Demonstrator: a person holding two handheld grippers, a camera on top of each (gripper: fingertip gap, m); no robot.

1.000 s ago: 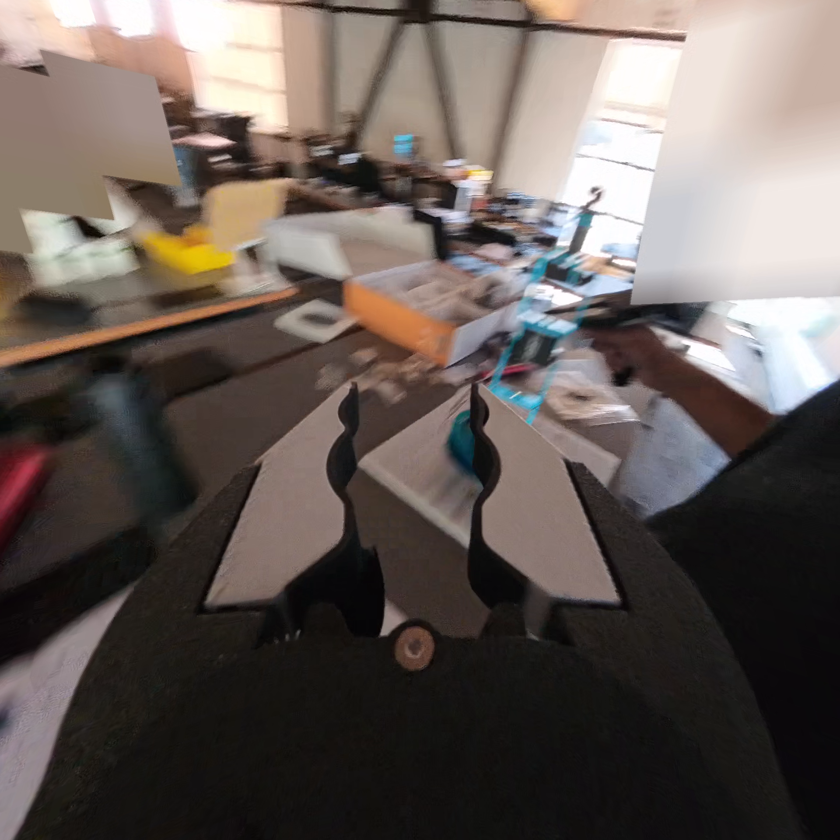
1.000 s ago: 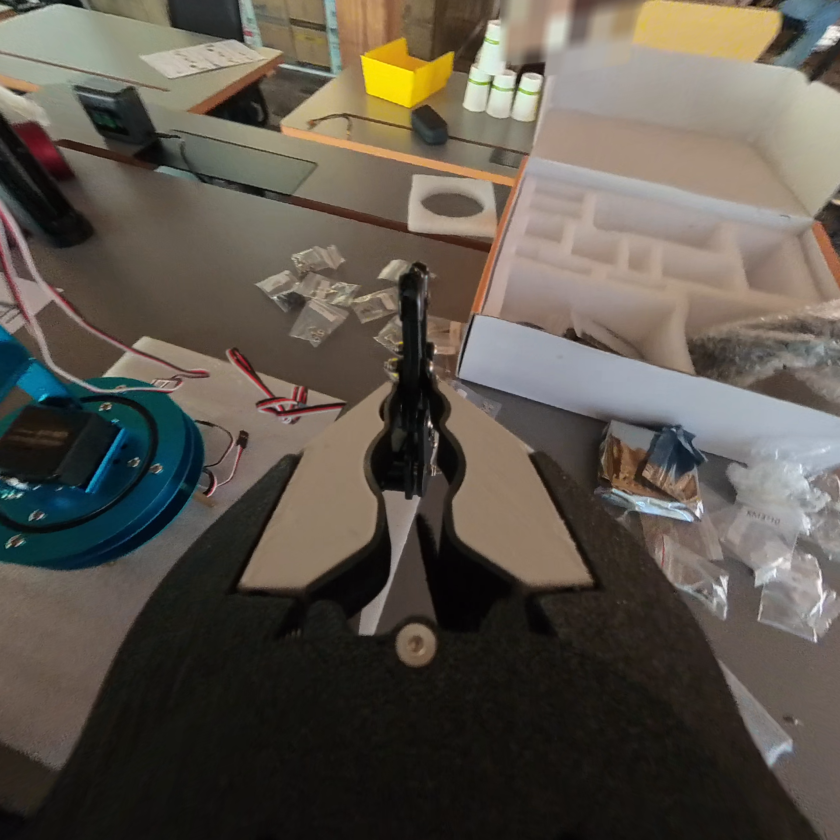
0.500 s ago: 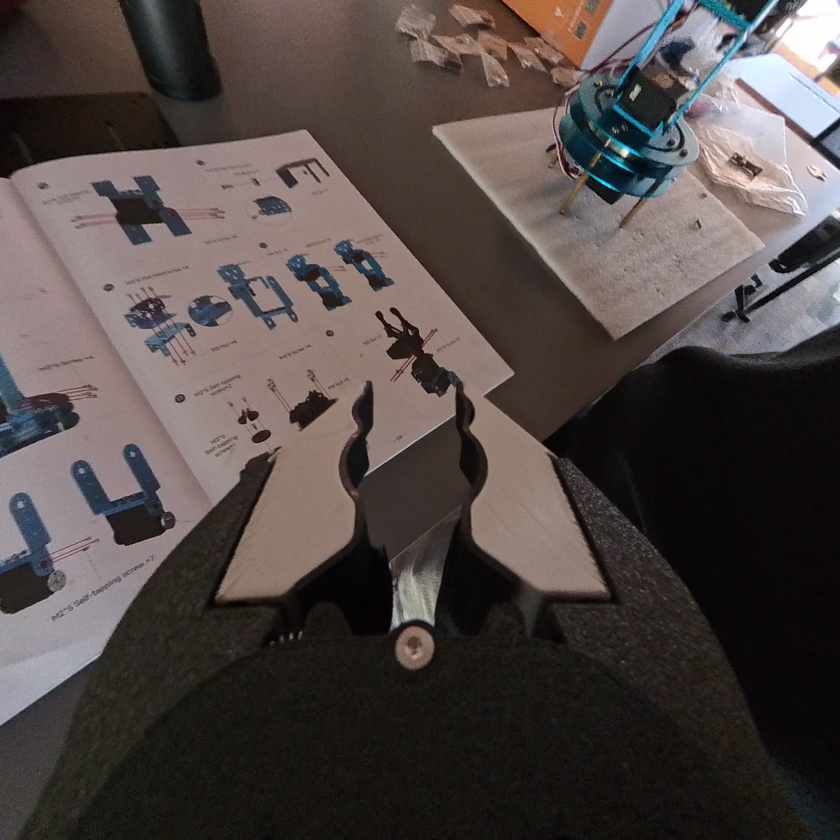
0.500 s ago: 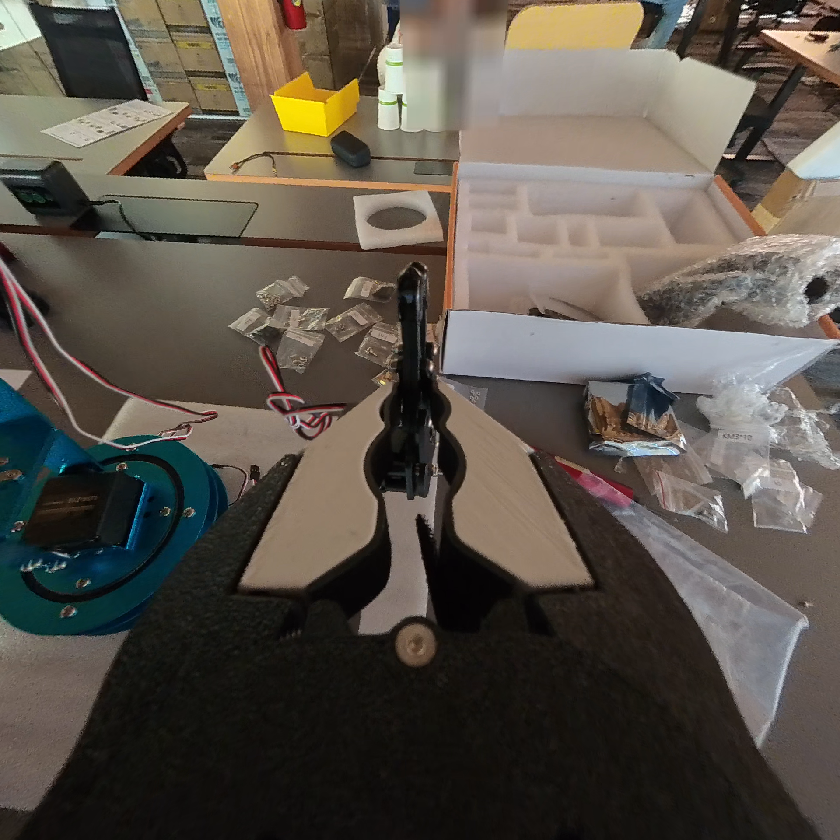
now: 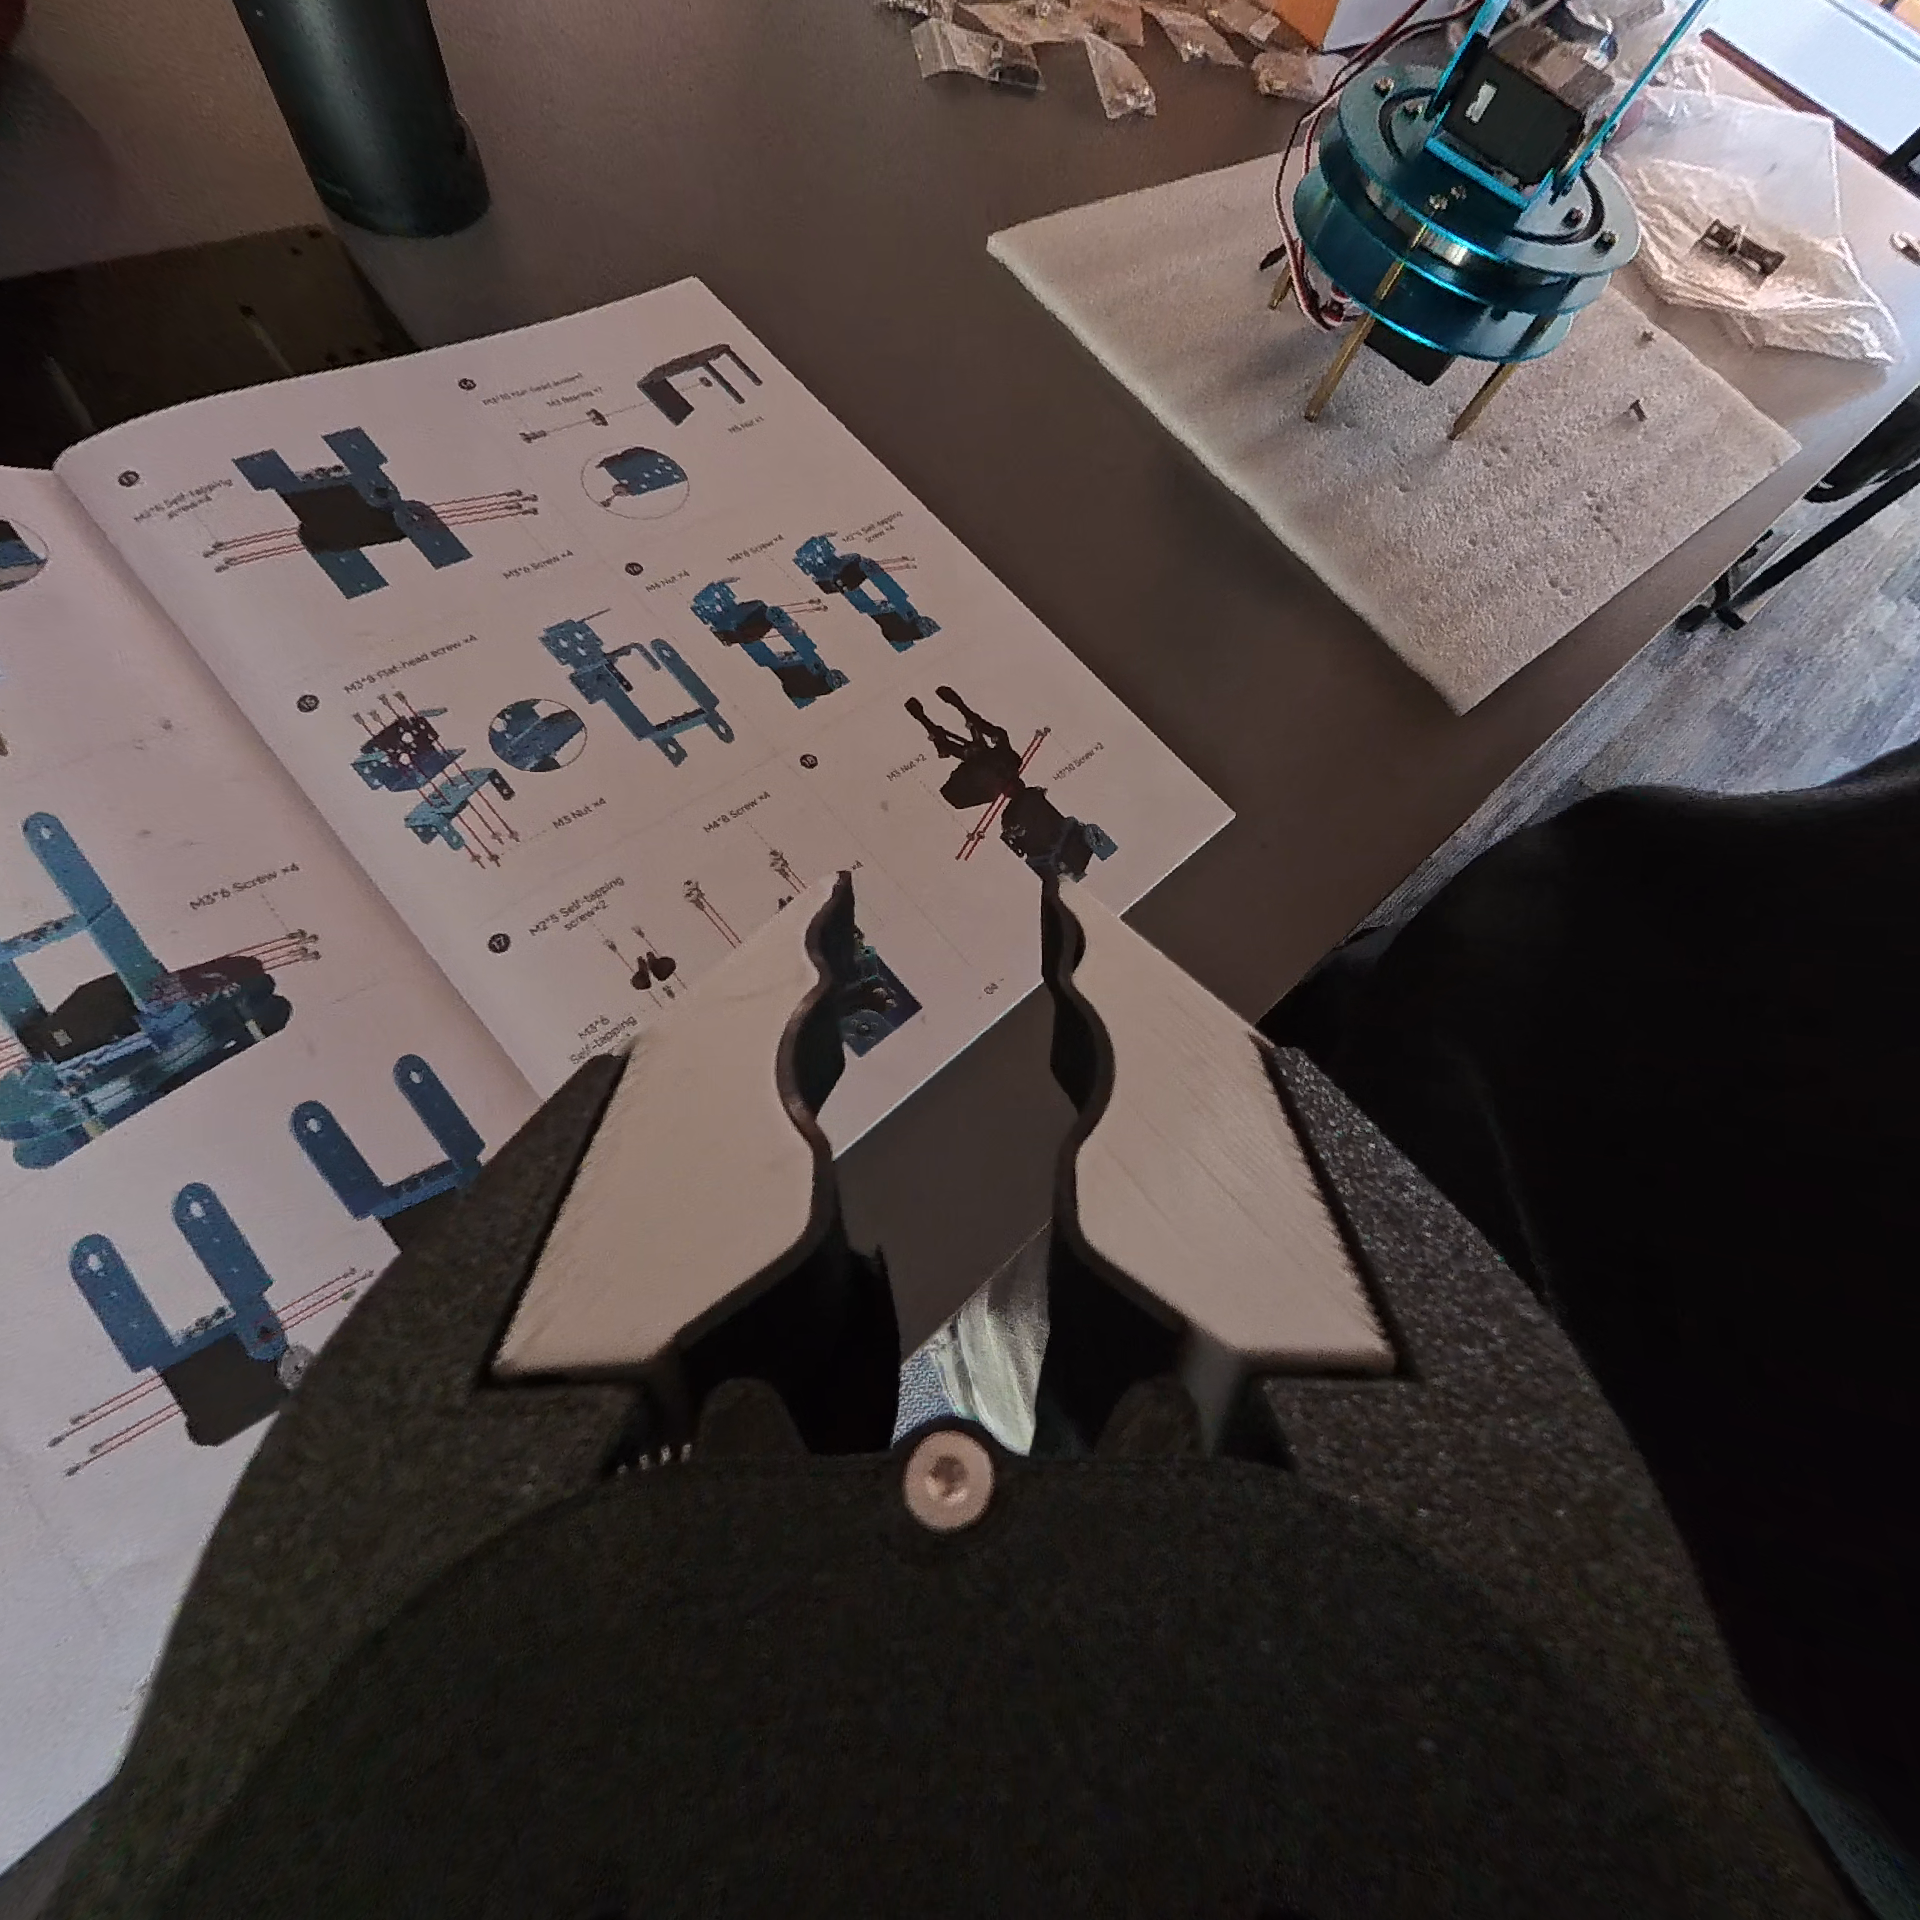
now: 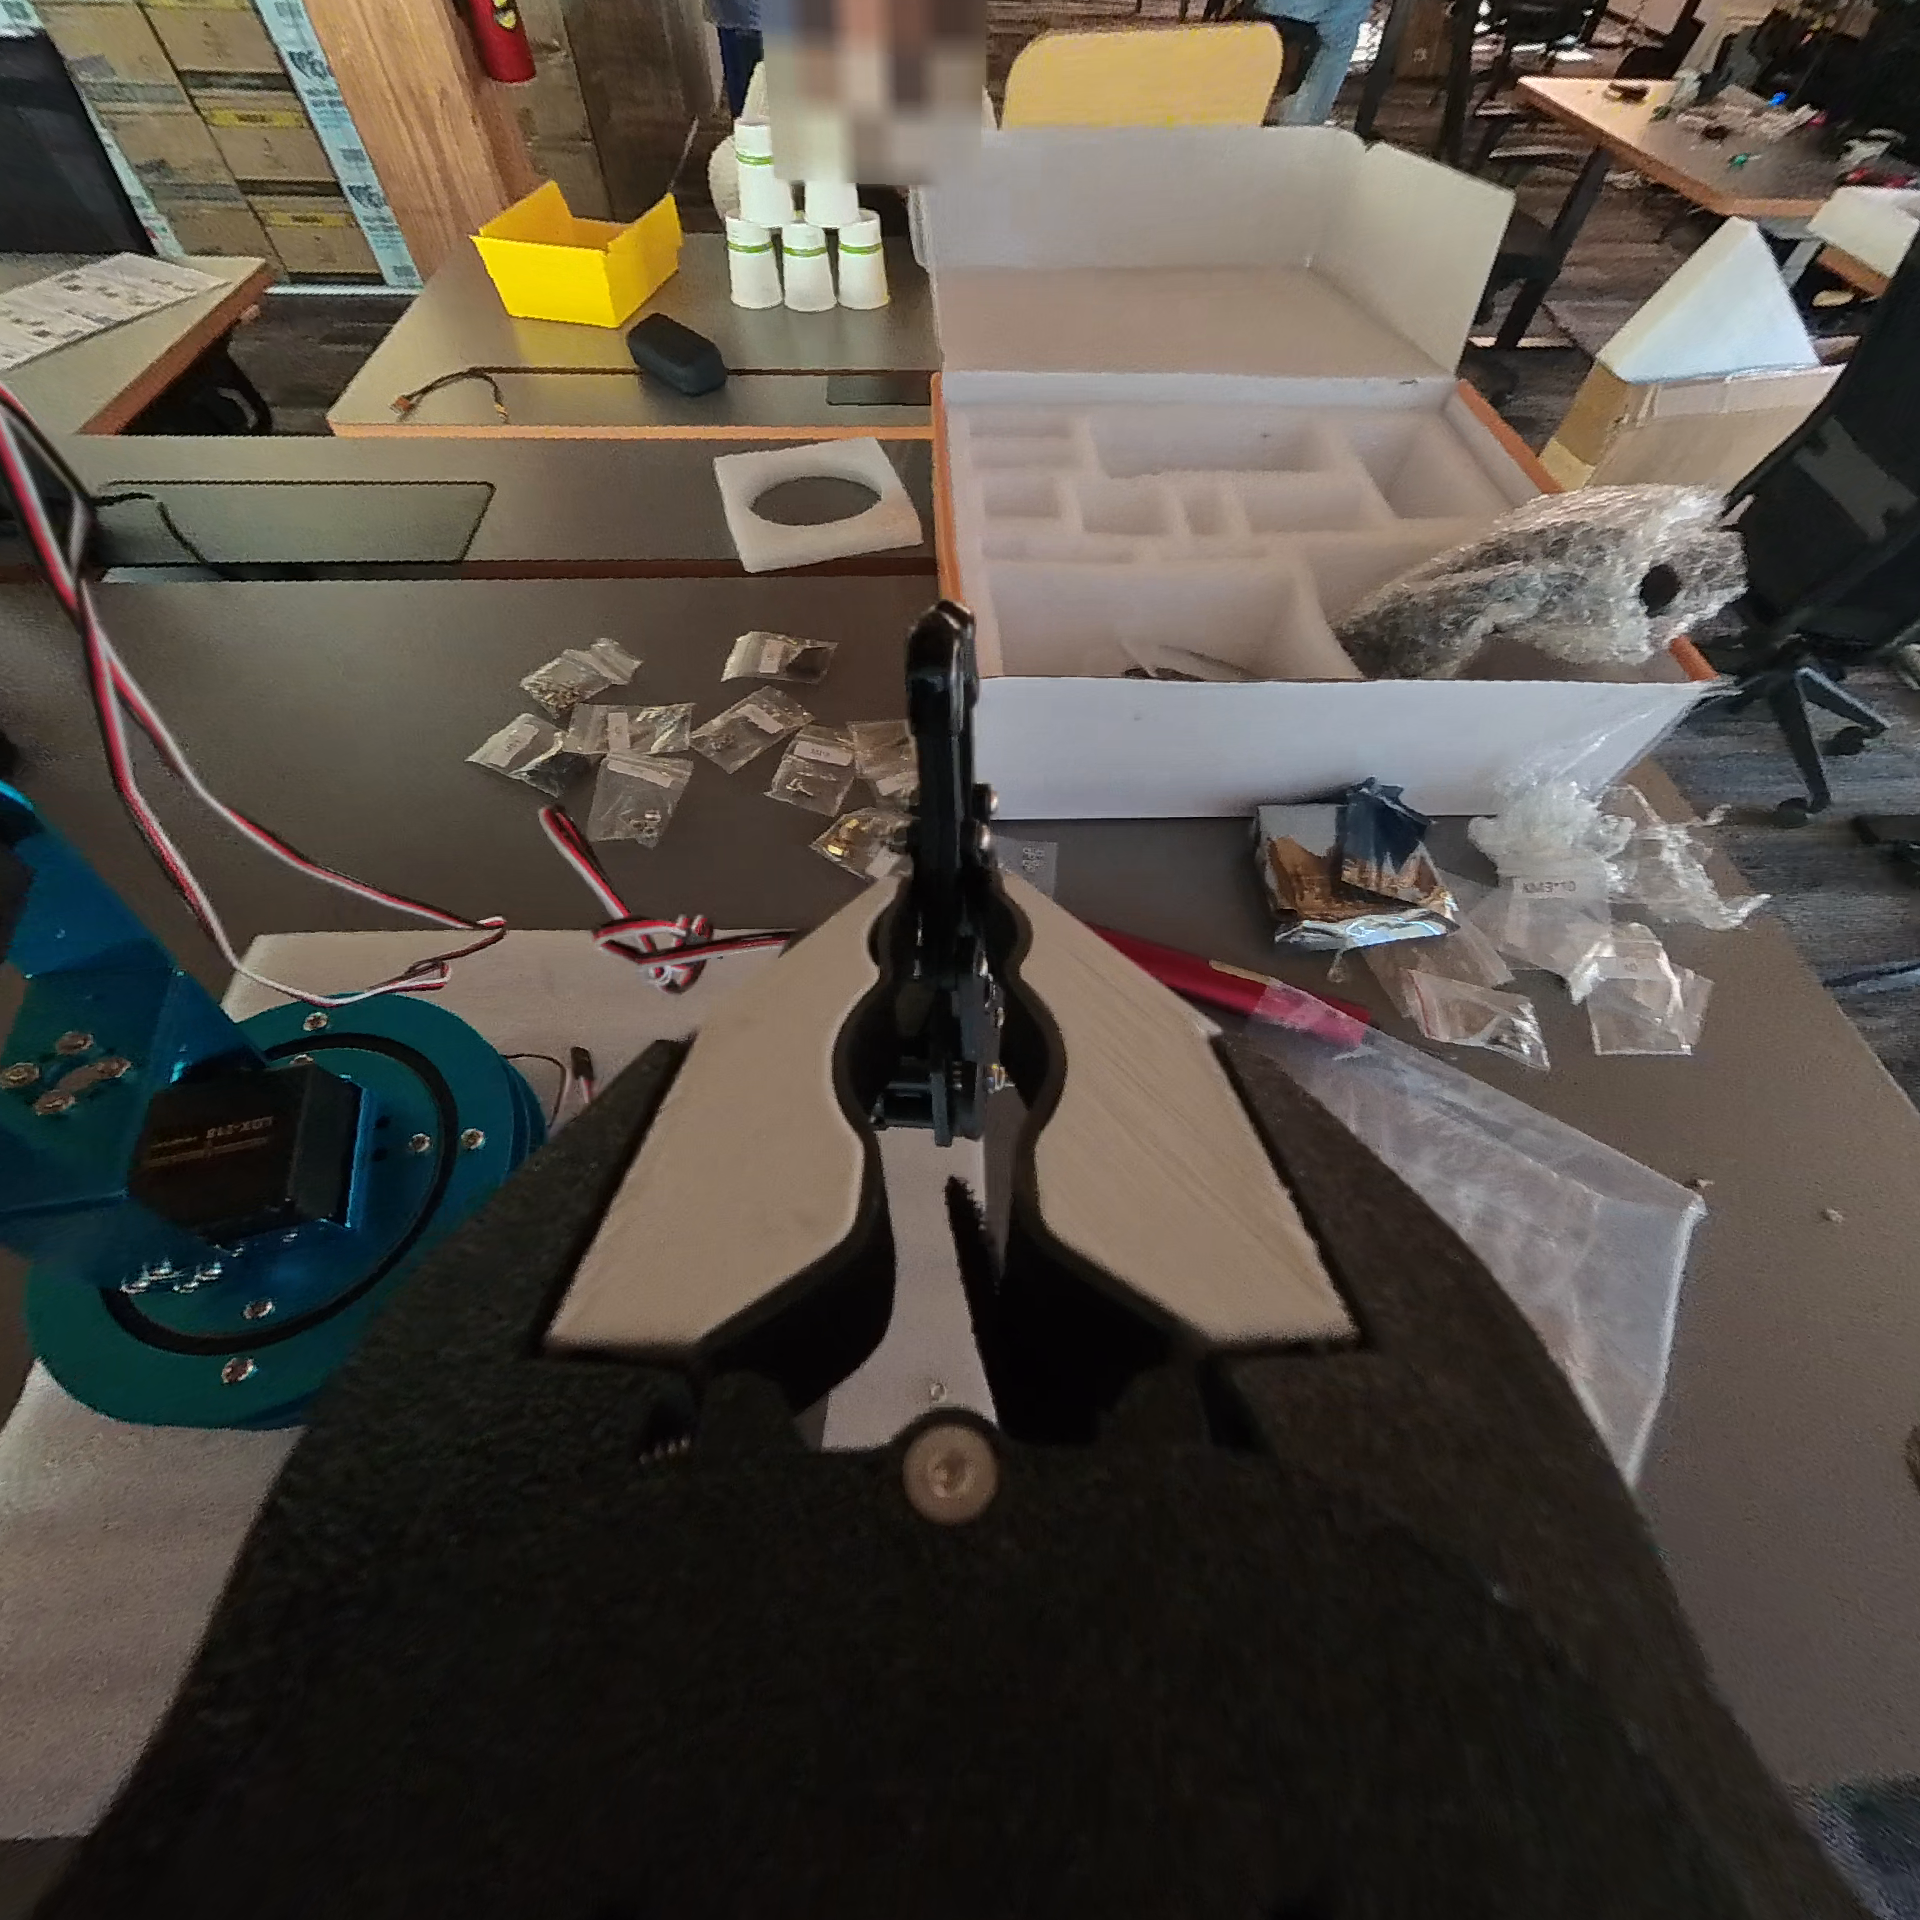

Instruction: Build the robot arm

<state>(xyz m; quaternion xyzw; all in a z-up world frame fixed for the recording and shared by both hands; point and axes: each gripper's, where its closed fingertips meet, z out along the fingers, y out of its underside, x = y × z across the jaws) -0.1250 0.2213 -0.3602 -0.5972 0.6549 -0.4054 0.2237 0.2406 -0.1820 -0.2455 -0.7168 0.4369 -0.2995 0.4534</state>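
The left gripper (image 5: 945, 894) hangs over the near corner of an open booklet (image 5: 644, 665), its fingers apart with nothing between them. The booklet spreads out to the gripper's left and ahead, lying flat on the dark table (image 5: 831, 208). A dark cylinder (image 5: 364, 104) stands far ahead on the left. Ahead to the right, well apart from the gripper, a white foam pad (image 5: 1455, 520) carries a blue base (image 5: 1455, 239) raised on brass legs. Small bags (image 5: 1039, 52) lie scattered far ahead of it. To the gripper's right a dark sleeve (image 5: 1662, 1143) fills the view.

The right gripper (image 6: 940, 904) is clamped on a black claw part (image 6: 940, 831), which sticks up and forward from between its fingers. To the gripper's left sits the blue base (image 6: 260, 1195), a black servo (image 6: 239, 1143) set in it, with red, white and black wires (image 6: 208, 883) trailing ahead of it. Ahead on the table lie small screw bags (image 6: 644, 748). Farther ahead and slightly left lies a foam square (image 6: 821, 509) with a round hole. Ahead to the right stands an open white box (image 6: 1299, 748) with a foam insert, a bubble-wrap bundle (image 6: 1538, 592) at its right end. Just right of the fingers lie a red tool (image 6: 1226, 987), a clear bag (image 6: 1507, 1195), and more small bags (image 6: 1507, 966).
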